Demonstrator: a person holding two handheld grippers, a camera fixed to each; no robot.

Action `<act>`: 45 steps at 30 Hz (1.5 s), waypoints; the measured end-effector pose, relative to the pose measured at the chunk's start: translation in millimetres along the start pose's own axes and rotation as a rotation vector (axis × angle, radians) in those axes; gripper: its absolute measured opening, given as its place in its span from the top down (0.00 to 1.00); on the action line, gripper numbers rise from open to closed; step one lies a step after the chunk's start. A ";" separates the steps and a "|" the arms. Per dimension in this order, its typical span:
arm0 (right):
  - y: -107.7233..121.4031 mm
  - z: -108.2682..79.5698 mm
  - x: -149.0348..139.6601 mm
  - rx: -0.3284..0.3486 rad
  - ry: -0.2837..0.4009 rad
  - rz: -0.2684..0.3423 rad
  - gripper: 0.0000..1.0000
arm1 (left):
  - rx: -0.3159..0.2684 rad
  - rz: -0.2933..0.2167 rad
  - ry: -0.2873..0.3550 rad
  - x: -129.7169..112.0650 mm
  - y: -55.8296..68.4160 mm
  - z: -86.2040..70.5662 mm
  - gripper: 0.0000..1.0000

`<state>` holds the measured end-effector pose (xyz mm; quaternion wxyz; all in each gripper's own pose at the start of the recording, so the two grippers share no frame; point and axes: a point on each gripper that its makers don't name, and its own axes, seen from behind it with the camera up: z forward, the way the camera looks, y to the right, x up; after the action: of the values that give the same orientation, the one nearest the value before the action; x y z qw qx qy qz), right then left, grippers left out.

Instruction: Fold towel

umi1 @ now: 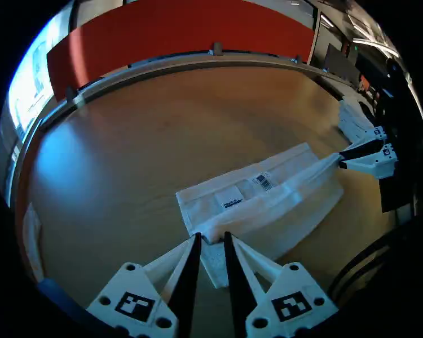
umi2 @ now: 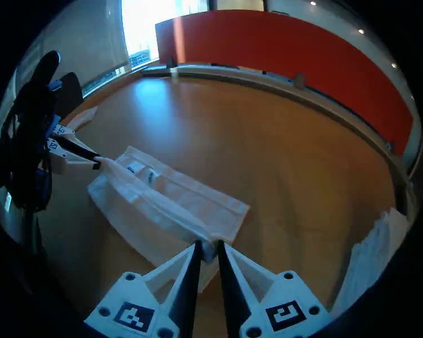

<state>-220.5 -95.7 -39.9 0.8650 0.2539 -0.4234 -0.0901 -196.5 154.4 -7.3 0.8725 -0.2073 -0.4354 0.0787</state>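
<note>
Pinches a bunched corner of the towel (umi1: pixel 256 203) in the left tongs (umi1: pixel 211 235), dark fingers drawn to a narrow gap, cloth pressed on both sides. Clamps the opposite end the same way in the right tongs (umi2: pixel 207 243), nearly closed, fabric wedged between the tips. Holds a long fold stretched between the two grips, raised a little over the lower layer spread flat on the table (umi1: pixel 155 129).

Shows thin white cloth, long and rectangular, creased lengthwise, with soft ridges along the lifted edge. Carries two small labels (umi1: pixel 262 180) on the towel's upper face, one with a barcode, print too small to make out. Bears black-and-white square markers (umi1: pixel 135 304) on the white plastic bodies behind the fingers, just this side of the towel.

Rests on a smooth, glossy, wood-toned tabletop, bluish glare lying beyond the towel. Ends at a pale metal rail (umi1: pixel 172 62) well beyond the towel, with a red partition (umi1: pixel 177 28) standing along it. Has a stack of folded white cloths (umi2: pixel 375 248) on the table off the towel's right-tongs end, apart from it. Lets bright daylight in through a window (umi2: pixel 155 22) far behind the towel.
</note>
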 end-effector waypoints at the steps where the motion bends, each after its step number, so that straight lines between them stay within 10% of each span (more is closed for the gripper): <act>1: 1.4 1.9 -0.2 -0.004 -0.001 0.003 0.72 | 0.006 0.000 -0.001 0.2 -2.0 1.9 0.67; 12: 19.6 14.4 2.8 -0.056 -0.006 -0.001 0.39 | 0.069 0.013 0.001 4.8 -19.3 16.0 0.42; 45: 33.9 10.0 21.6 -0.107 0.045 -0.020 0.00 | 0.128 -0.035 -0.004 22.8 -43.8 28.9 0.06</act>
<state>-216.8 -78.3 -2.5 0.8858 0.2132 -0.3958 -0.1154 -207.5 130.6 43.6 0.8845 -0.1429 -0.4347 0.0913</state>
